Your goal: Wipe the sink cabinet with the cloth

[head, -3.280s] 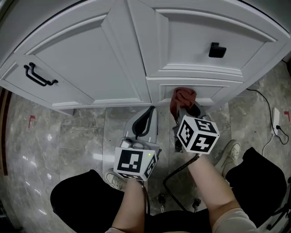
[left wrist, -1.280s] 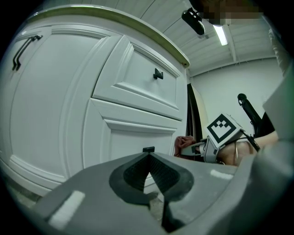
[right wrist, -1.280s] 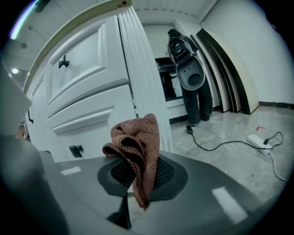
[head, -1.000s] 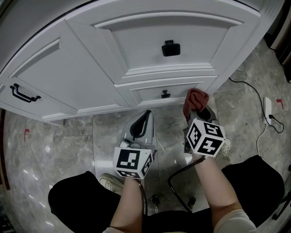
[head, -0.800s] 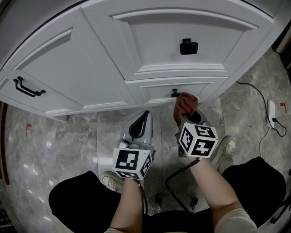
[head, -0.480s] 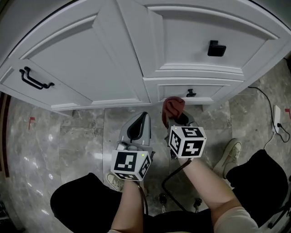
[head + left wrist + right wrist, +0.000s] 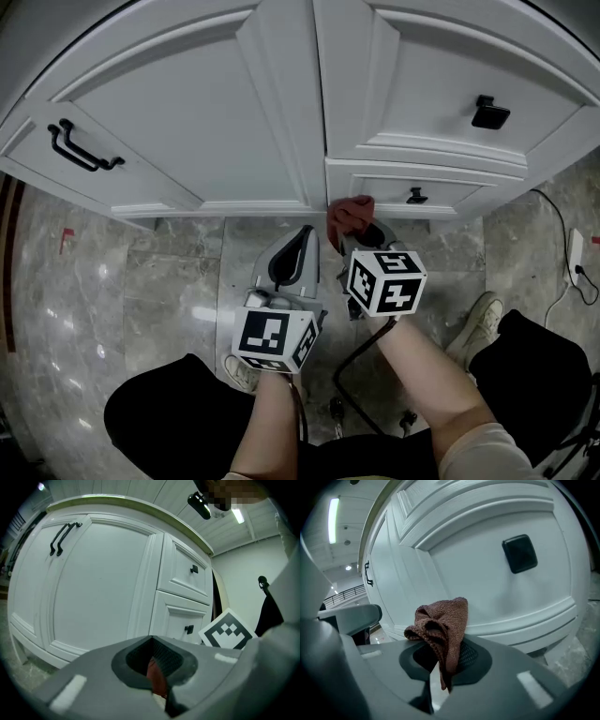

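Cloth [image 7: 443,620] clamped in right hand-held gripper [image 7: 440,672], left hand-held gripper [image 7: 157,691] closed, empty.

The cloth [image 7: 443,618] is a rust-brown knit, rough and matt. The cabinet [image 7: 234,122] is painted white, smooth with a soft sheen, and its bar handle [image 7: 82,148] is matt black. The floor [image 7: 141,309] is glossy grey marbled tile. The left gripper [image 7: 153,679] and right gripper [image 7: 440,677] are matt grey plastic.

Legible txt/labels/brands/nos.: none. Only markings are b/w square-pattern codes, no chars, on the left marker cube [image 7: 275,339] at 6 o'clock and the right marker cube [image 7: 386,280] at 4 o'clock.
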A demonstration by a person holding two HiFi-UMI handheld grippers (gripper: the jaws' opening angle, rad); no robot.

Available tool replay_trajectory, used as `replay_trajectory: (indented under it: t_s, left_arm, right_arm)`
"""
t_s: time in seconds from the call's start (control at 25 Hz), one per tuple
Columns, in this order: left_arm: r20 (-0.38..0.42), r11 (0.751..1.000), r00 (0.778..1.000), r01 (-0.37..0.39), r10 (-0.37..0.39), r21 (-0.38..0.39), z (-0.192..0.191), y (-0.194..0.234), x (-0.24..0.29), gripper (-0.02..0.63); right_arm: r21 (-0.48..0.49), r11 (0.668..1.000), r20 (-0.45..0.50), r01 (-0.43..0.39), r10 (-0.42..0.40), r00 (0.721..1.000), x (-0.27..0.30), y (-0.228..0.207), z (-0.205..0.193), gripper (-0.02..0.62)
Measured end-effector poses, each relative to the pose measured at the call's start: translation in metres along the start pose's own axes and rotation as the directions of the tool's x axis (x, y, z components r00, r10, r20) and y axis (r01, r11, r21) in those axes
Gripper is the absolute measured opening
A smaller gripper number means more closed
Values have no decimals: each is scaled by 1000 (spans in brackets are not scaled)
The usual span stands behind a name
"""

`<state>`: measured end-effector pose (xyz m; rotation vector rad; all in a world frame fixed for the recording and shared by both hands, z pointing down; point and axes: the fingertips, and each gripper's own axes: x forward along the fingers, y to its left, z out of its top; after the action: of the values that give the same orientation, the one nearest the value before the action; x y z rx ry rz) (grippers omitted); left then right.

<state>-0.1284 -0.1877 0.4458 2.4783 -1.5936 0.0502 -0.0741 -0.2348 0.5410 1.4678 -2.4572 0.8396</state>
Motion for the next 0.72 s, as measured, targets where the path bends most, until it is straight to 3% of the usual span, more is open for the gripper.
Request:
replay_trajectory:
  t_s: [0.72]
  left_arm:
    - [-32, 998, 997, 66, -65, 23, -8, -34, 18, 0]
  right_arm:
    - [14, 997, 30, 78, -78, 997, -26, -52, 10, 81]
